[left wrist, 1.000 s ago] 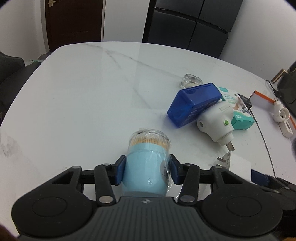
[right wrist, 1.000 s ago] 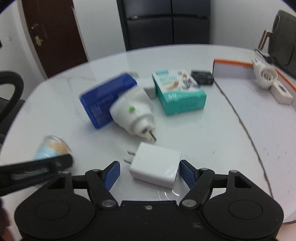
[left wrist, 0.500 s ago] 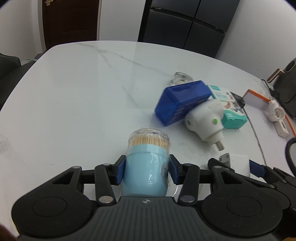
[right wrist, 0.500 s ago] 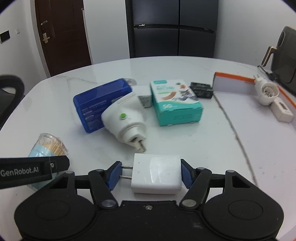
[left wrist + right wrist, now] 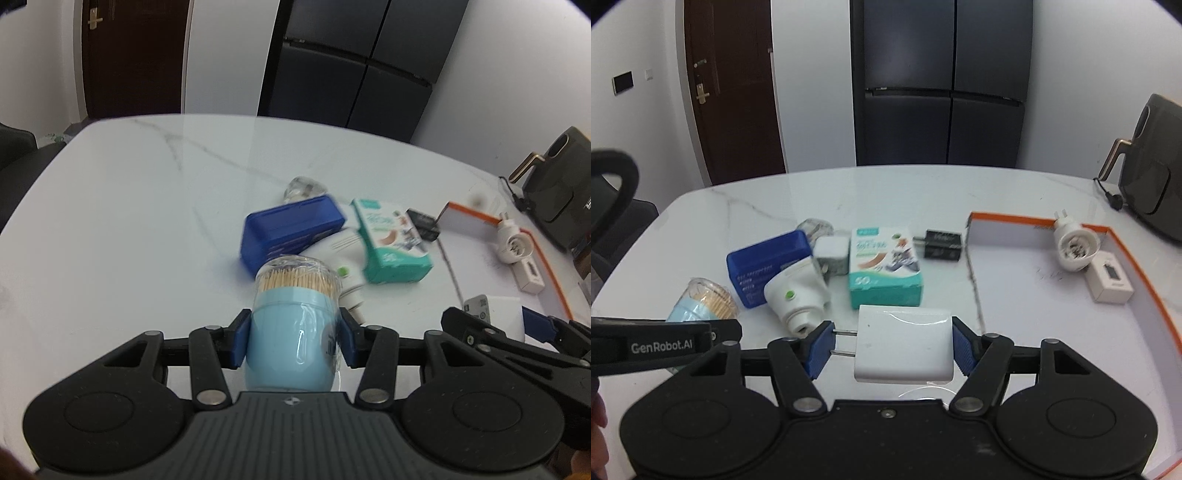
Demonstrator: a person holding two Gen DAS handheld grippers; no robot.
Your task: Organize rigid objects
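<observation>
My left gripper [image 5: 294, 338] is shut on a light-blue toothpick jar [image 5: 291, 291] with a clear lid, held above the white marble table [image 5: 129, 221]. My right gripper [image 5: 891, 349] is shut on a white charger [image 5: 905, 332]; its prongs point at the left pad and it hangs clear of the table. In the left wrist view the right gripper [image 5: 517, 325] shows at the right with the charger [image 5: 491, 314]. In the right wrist view the left gripper's side and the jar [image 5: 701, 302] show at the left.
Mid-table lie a blue box [image 5: 768, 266], a white plug-in device [image 5: 796, 299], a teal carton [image 5: 884, 269], a small grey adapter [image 5: 833, 254] and a black adapter [image 5: 940, 245]. An orange-rimmed white tray [image 5: 1034, 221] at right holds a round white plug [image 5: 1075, 245] and a white block [image 5: 1112, 282]. A black appliance [image 5: 1156, 195] stands behind.
The right jaws closed on the charger, which lay loose between them, and lifted it off the table. The left gripper rose and moved toward the pile with the jar.
</observation>
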